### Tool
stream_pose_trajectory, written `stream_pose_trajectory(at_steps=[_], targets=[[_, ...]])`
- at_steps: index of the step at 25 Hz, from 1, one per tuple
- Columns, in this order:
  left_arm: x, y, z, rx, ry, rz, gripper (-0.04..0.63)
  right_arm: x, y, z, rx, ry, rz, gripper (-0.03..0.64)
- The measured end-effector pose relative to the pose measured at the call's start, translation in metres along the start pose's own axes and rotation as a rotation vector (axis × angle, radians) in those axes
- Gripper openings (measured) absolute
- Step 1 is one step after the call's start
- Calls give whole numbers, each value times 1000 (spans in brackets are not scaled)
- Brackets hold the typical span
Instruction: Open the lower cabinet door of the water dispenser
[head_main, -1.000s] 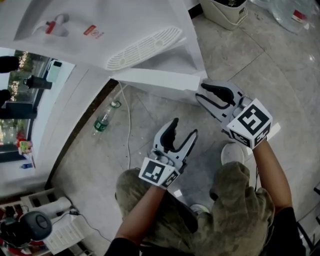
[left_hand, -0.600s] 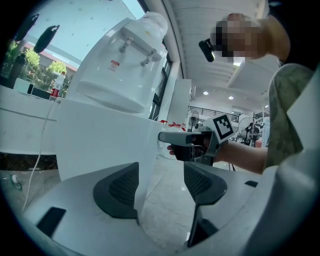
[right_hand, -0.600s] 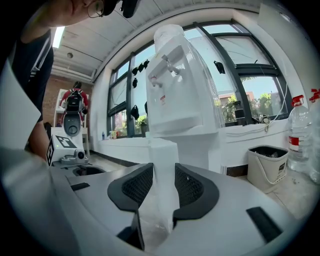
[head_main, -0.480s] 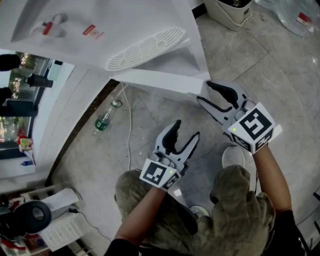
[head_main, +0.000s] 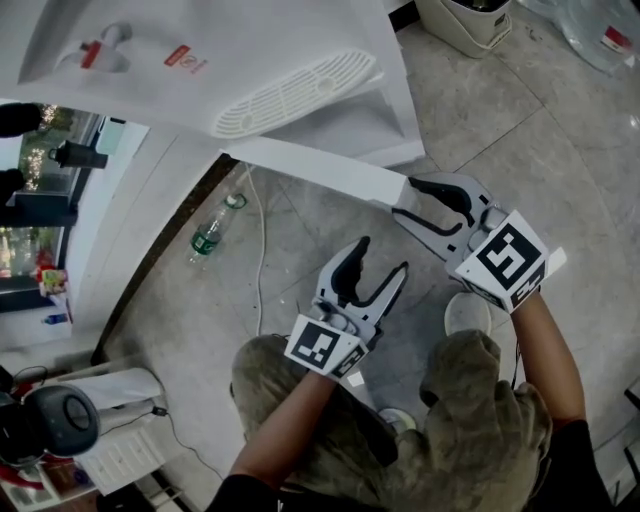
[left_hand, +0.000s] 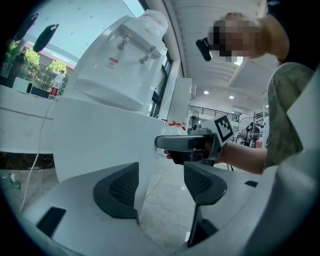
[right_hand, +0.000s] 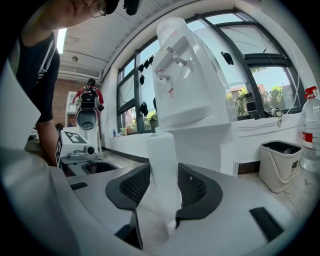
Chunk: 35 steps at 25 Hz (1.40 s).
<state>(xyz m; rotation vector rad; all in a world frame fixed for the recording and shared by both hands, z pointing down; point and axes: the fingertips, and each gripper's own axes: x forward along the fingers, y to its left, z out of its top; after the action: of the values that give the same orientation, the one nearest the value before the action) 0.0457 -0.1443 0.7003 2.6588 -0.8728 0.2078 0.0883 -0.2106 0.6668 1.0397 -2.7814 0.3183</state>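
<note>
Tiled floor (head_main: 520, 140) below. My right gripper (head_main: 405, 198) clamps door (head_main: 310, 165) edge; left gripper (head_main: 382, 256) jaws apart, empty. Risk: smooth edge slips free.

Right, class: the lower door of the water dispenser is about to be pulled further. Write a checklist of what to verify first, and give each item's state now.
1. Right gripper clamped on the free edge of the cabinet door: ok.
2. Door ajar, swung away from the body of the water dispenser: ok.
3. Left gripper out of the door's swing: not ok. It hangs open and empty in front of the door face.
4. Bottle and cable beside the dispenser clear of the door's bottom edge: cannot tell.
</note>
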Motion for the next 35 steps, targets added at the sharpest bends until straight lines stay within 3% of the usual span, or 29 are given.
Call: stream_pose_trajectory(at_steps=[4, 9, 13, 21, 24, 28, 35], targets=[[1, -6, -3, 4, 12, -10, 259, -2, 9, 1, -12, -10, 23, 161], [-3, -10, -10, 12, 25, -5, 259, -3, 35, -3, -26, -35, 119, 145], [-9, -11, -13, 4, 29, 15, 259, -1, 57, -8, -18, -34, 210, 81], [-30, -7, -11, 7, 20, 42, 259, 8, 83, -6, -95, -25, 321, 80], [-39, 0, -6, 4, -28, 59, 259, 13, 94, -11, -75, -27, 365, 77], [-53, 11, -10, 2, -11, 91, 259, 20, 108, -14, -39, -42, 413, 77], [-74, 17, -16, -15, 15, 127, 259, 29, 127, -13, -100, -18, 500, 67]])
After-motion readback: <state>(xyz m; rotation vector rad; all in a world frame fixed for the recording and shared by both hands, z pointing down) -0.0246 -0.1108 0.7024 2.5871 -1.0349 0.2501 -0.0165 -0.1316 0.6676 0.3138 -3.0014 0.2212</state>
